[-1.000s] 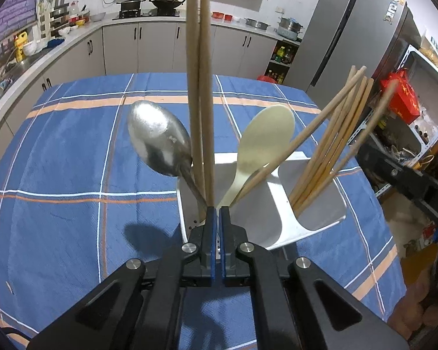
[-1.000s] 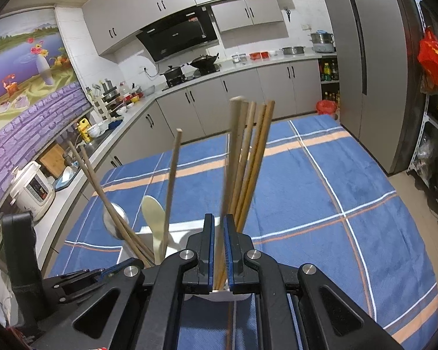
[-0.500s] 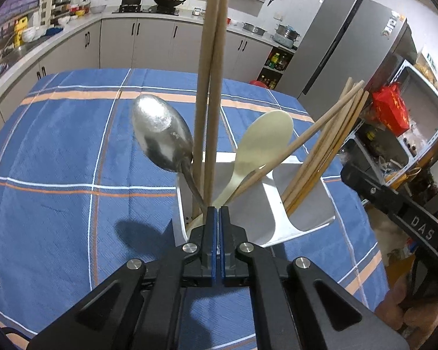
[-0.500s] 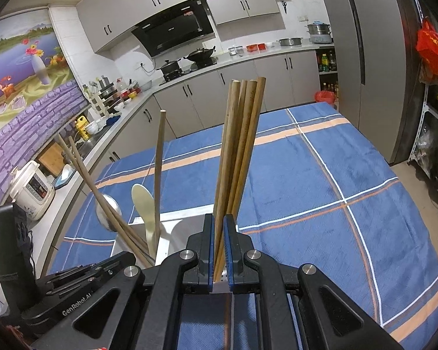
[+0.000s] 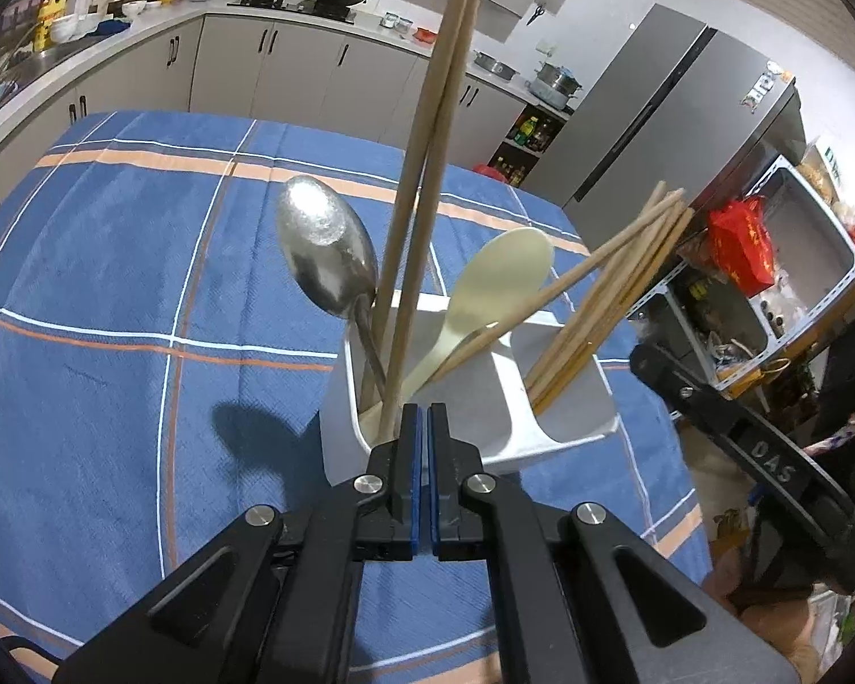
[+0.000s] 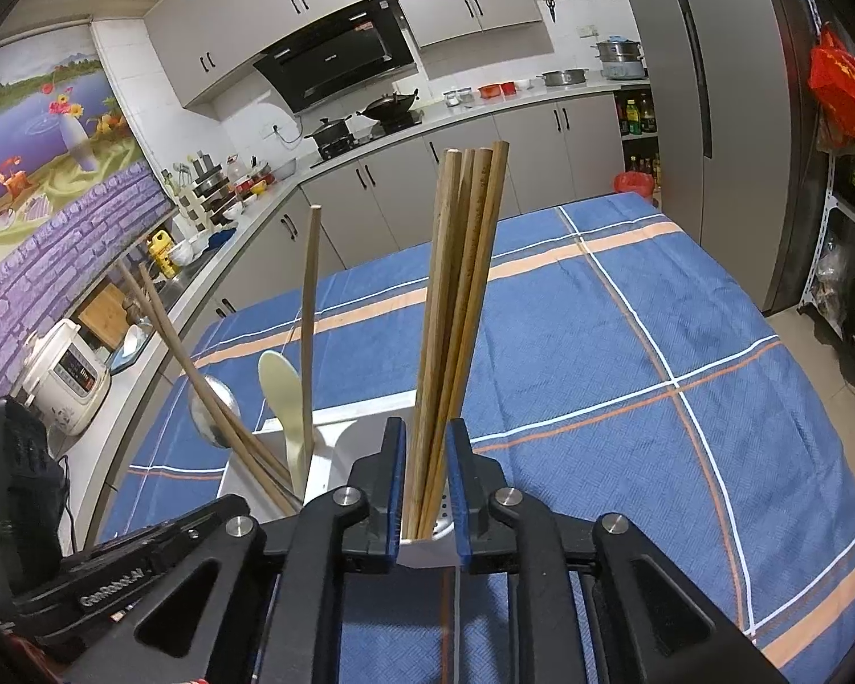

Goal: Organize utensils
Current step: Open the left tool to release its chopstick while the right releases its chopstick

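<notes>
A white two-compartment utensil holder (image 5: 501, 399) stands on the blue checked tablecloth (image 5: 114, 285). Its left compartment holds a metal spoon (image 5: 325, 251), a cream plastic spoon (image 5: 496, 279) and a pair of wooden chopsticks (image 5: 427, 171). Its right compartment holds a bundle of chopsticks (image 5: 610, 290). My left gripper (image 5: 419, 416) is shut, just in front of the holder's near wall, and it holds nothing that I can see. My right gripper (image 6: 424, 450) is open, its jaws a little apart on either side of the chopstick bundle (image 6: 461, 308), which stands in the holder (image 6: 365, 439).
Kitchen counters with a stove run behind the table. A grey fridge (image 5: 672, 131) and a shelf rack (image 5: 769, 285) stand to the right. A rice cooker (image 6: 62, 376) sits on the counter at the left. The other gripper shows in each view, at the right edge (image 5: 769, 444) and at the lower left (image 6: 114, 570).
My right gripper has opened and let go of the chopstick bundle, which now stands in the holder. My left gripper has drawn back slightly and stays shut.
</notes>
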The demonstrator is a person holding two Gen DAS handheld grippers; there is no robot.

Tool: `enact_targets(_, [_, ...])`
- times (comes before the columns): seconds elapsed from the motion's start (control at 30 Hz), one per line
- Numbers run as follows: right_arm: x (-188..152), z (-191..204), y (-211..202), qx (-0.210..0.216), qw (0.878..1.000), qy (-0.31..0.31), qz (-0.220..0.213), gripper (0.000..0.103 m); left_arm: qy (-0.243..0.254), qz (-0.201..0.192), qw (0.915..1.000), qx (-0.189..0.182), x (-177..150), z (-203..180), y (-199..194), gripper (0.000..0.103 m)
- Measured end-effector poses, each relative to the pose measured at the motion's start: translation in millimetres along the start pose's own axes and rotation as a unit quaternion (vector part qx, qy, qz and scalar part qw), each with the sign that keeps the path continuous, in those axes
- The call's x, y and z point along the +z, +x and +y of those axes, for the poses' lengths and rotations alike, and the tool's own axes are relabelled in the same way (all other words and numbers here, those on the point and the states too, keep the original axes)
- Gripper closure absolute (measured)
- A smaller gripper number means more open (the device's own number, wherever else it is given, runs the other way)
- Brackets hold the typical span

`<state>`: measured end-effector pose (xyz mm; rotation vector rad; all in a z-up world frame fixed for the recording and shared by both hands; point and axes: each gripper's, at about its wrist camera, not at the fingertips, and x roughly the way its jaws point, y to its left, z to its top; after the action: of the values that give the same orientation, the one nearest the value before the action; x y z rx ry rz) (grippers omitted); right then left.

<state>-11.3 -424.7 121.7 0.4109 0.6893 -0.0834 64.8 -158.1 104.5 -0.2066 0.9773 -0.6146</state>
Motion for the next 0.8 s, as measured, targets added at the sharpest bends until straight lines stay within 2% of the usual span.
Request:
enact_targets(0.13, [-1.7, -1.0, -1.7, 0.001, 1.000, -0.001, -0.002, 0.087, -0.006, -0.010, 0.9997, -0.019, -1.4, 0.0, -19.4, 0.101])
enact_targets(0.27, [-3.5, -1.3, -3.0, 0.002, 1.000, 0.002, -0.001, 0.086, -0.014, -0.030, 0.9992, -0.023, -5.0, 7.4, -44.4, 0.090])
enact_targets(0.37, [-4.0, -1.7, -3.9, 0.001, 1.000, 0.002, -0.001, 0.085, -0.016, -0.036, 0.9992, 0.003, -9.3, 15.2, -54.6, 0.080])
enact_targets(0.5, [-6.9, 1.3, -9.0, 0.000, 1.000, -0.006, -0.002, 0.082, -0.010, -0.032, 0.9971, 0.068, -16.8, 19.9, -60.1, 0.079])
enact_targets(0.57, [-10.2, 2.4, -12.0, 0.000, 1.000, -0.008, -0.002, 0.073, -0.007, -0.030, 0.9957, 0.088, -19.9, 21.6, -61.4, 0.078])
enact_targets(0.63, [-15.0, 3.0, -15.9, 0.001, 1.000, -0.011, 0.000, 0.071, -0.006, -0.027, 0.9943, 0.103, -22.6, 22.7, -62.9, 0.073])
enact_targets(0.7, [-20.6, 3.6, -19.4, 0.000, 1.000, -0.015, 0.004, 0.069, -0.005, -0.027, 0.9931, 0.114, -27.0, 22.2, -66.4, 0.065])
enact_targets(0.8, [-29.8, 4.5, -25.4, -0.002, 1.000, -0.023, 0.008, 0.061, -0.002, -0.030, 0.9913, 0.128, -33.3, 17.1, -72.6, 0.050])
